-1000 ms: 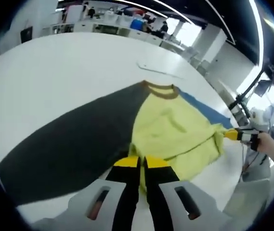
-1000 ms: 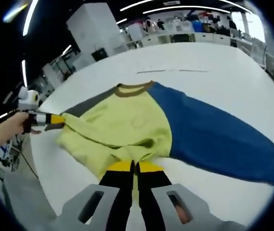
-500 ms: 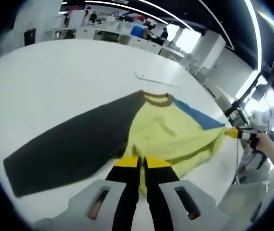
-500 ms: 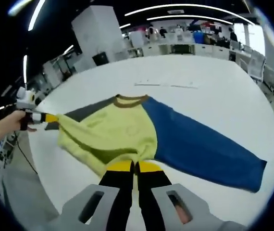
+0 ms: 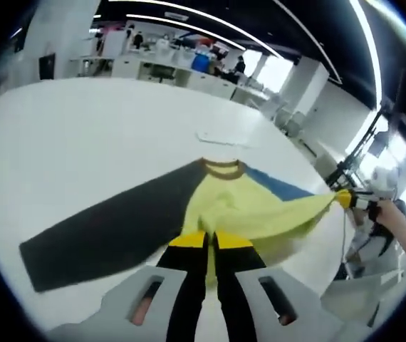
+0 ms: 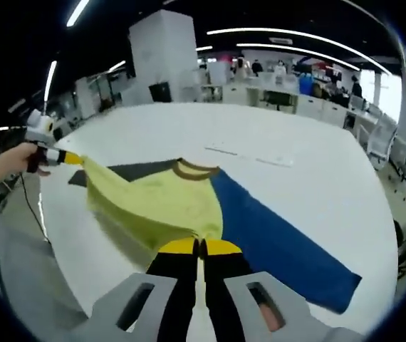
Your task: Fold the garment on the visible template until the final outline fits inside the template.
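Garment: long-sleeved top with a yellow-green body, brown collar, one dark grey sleeve and one blue sleeve (image 5: 238, 210) (image 6: 167, 203), spread on the white table (image 5: 82, 142) (image 6: 317, 185); hem end raised off the surface, collar end and both sleeves lying flat.
Left gripper: black jaws with yellow tips (image 5: 210, 241) pressed together on the yellow hem at one corner; seen from the right gripper view (image 6: 64, 158) at far left, held by a hand (image 6: 14, 165), pulling the hem out to a point.
Right gripper: black, yellow-tipped jaws (image 6: 199, 247) clamped tight on the opposite hem corner; seen from the left gripper view (image 5: 349, 199) at far right, gripped by a hand (image 5: 395, 221).
Hem: stretched between the two grippers, hanging clear of the table.
Grey sleeve (image 5: 110, 224): flat, running left of the left jaws.
Blue sleeve (image 6: 281, 249): flat, running right of the right jaws.
Template marks: thin lines on the table beyond the collar (image 5: 214, 139) (image 6: 249, 154); too faint to trace the outline.
Containers: cannot tell, background desks too small.
Change since half a second ago: hem lifted higher and pulled tauter, yellow body less rumpled.
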`<state>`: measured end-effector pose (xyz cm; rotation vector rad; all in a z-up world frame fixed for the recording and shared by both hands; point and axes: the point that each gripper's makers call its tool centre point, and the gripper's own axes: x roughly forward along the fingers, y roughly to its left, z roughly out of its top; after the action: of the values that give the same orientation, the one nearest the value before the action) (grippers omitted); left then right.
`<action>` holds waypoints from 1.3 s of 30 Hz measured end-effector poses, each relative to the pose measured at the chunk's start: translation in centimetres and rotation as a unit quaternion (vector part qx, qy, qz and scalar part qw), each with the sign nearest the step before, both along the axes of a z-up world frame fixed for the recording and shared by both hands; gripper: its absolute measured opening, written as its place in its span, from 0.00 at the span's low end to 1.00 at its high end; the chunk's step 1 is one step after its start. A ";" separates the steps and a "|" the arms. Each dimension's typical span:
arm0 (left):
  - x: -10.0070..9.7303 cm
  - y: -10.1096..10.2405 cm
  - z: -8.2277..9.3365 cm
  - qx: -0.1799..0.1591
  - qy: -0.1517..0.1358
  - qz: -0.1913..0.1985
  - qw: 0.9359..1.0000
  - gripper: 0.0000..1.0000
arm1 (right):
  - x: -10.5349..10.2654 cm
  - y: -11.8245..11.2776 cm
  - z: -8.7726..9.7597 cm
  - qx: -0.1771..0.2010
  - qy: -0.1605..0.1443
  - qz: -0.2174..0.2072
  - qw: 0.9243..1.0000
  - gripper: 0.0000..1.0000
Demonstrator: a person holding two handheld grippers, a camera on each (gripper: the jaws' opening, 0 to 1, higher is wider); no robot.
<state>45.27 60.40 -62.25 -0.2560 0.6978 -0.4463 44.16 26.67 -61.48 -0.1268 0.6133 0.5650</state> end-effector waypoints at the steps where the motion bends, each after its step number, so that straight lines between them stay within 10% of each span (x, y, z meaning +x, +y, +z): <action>1: 0.1 0.1 0.5 -0.003 -0.006 0.001 1.000 0.00 | 0.0 -0.1 0.4 -0.001 -0.004 0.001 1.000 0.03; 20: 1.5 -0.1 7.8 -0.023 -0.072 0.007 0.997 0.00 | 1.3 -0.5 6.5 -0.041 -0.077 0.044 0.995 0.03; 39: 2.2 -0.1 10.4 0.003 -0.093 -0.018 0.995 0.00 | 1.9 -0.6 9.3 -0.081 -0.104 0.114 0.985 0.03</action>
<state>47.49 60.28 -51.85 -0.1938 0.5217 -0.4958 46.09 26.12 -52.15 -0.4092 0.4430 0.7116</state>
